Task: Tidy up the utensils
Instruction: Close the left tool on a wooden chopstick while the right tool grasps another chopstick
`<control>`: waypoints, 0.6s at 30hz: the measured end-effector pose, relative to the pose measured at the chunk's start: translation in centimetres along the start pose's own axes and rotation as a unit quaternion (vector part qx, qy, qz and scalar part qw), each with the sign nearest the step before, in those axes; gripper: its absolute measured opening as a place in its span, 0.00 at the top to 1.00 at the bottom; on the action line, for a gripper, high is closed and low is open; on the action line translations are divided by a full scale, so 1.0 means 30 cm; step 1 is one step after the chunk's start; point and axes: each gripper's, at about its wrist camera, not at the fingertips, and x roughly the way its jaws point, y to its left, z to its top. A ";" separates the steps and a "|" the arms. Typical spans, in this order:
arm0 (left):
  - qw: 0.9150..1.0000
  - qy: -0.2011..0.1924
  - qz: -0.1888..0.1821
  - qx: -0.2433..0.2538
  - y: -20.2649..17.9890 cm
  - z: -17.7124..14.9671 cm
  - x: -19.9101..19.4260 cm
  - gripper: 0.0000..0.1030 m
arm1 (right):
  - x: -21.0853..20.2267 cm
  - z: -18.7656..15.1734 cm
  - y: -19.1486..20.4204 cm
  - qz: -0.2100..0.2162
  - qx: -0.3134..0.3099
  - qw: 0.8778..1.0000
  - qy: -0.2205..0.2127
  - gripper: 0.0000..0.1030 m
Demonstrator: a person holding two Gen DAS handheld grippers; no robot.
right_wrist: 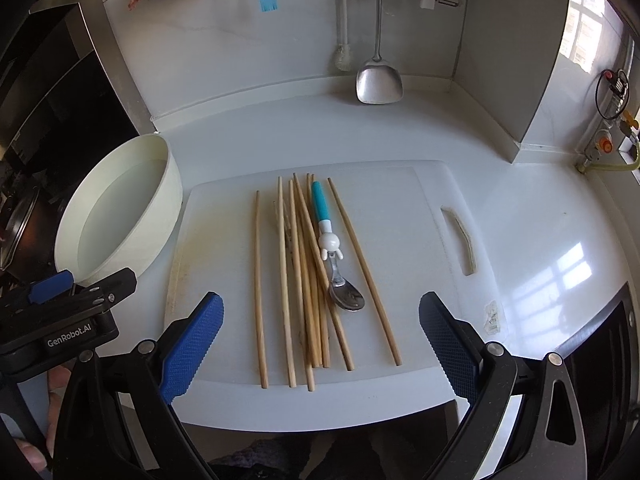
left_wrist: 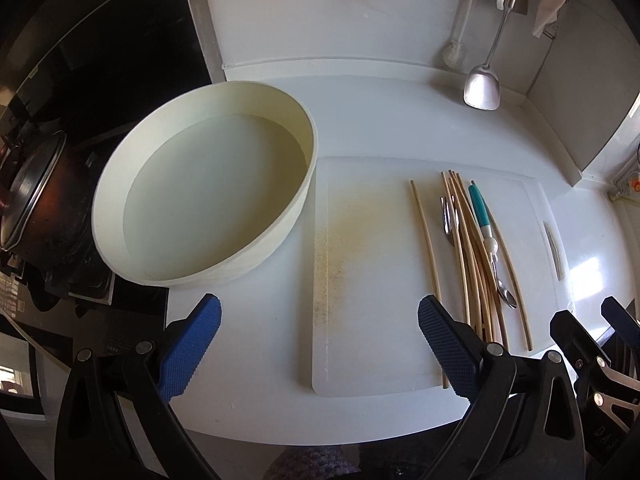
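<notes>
1. Right tongs (right_wrist: 320, 340) are hanging wide apart and gripping nothing, low over the board (right_wrist: 420, 216).
2. Chopsticks (right_wrist: 306, 280) are lying in a loose bundle straight ahead between the blue pads, a spoon (right_wrist: 340, 280) resting among them.
3. Left tongs (left_wrist: 320, 344) are also gaping wide; the basin (left_wrist: 208, 192) is sitting ahead-left on the worktop (left_wrist: 380, 120), the chopsticks off to the right.

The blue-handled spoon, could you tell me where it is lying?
In the right wrist view the spoon lies on the cutting board, resting across the chopsticks, right of the basin.
</notes>
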 end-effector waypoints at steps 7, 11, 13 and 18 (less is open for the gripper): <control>1.000 -0.015 -0.018 0.009 -0.088 -0.022 0.099 0.06 | 0.075 -0.027 -0.140 -0.032 0.007 0.999 -0.024 0.09; 0.999 -0.035 -0.018 0.000 -0.145 -0.040 0.142 0.06 | 0.137 -0.021 -0.208 -0.008 0.006 1.000 -0.028 0.09; 0.999 -0.042 -0.010 -0.005 -0.173 -0.052 0.170 0.06 | 0.186 -0.019 -0.228 0.001 -0.001 1.000 -0.025 0.09; 0.999 -0.042 0.006 -0.031 -0.206 -0.069 0.235 0.06 | 0.274 0.001 -0.251 0.026 -0.010 0.999 -0.027 0.09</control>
